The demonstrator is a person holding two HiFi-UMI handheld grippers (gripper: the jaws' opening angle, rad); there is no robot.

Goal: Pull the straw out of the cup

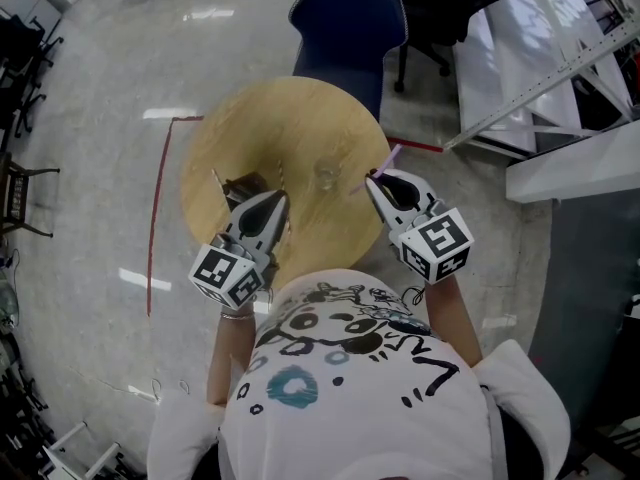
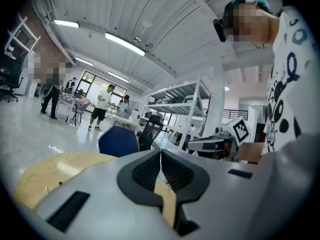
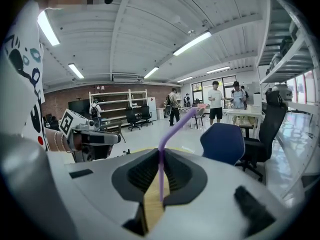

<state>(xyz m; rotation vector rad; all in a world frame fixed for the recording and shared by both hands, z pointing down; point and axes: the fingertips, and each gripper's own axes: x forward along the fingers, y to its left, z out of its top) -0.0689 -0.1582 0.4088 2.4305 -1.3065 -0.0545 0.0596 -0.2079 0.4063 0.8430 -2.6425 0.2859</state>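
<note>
A clear cup (image 1: 327,173) stands near the middle of the round wooden table (image 1: 230,138). My right gripper (image 1: 374,178) is just right of it, shut on a purple bent straw (image 1: 389,156) (image 3: 165,146), which sticks up between the pads and is out of the cup. In the right gripper view its jaws (image 3: 161,156) pinch the straw's lower part. My left gripper (image 1: 285,203) hovers over the table's near left, shut with nothing between its pads (image 2: 161,156).
A small dark object (image 1: 244,186) lies on the table beside the left gripper. A blue chair (image 1: 345,23) stands behind the table, white shelving (image 1: 560,78) to the right. Red tape (image 1: 155,218) marks the floor at left. People stand far off (image 2: 102,106).
</note>
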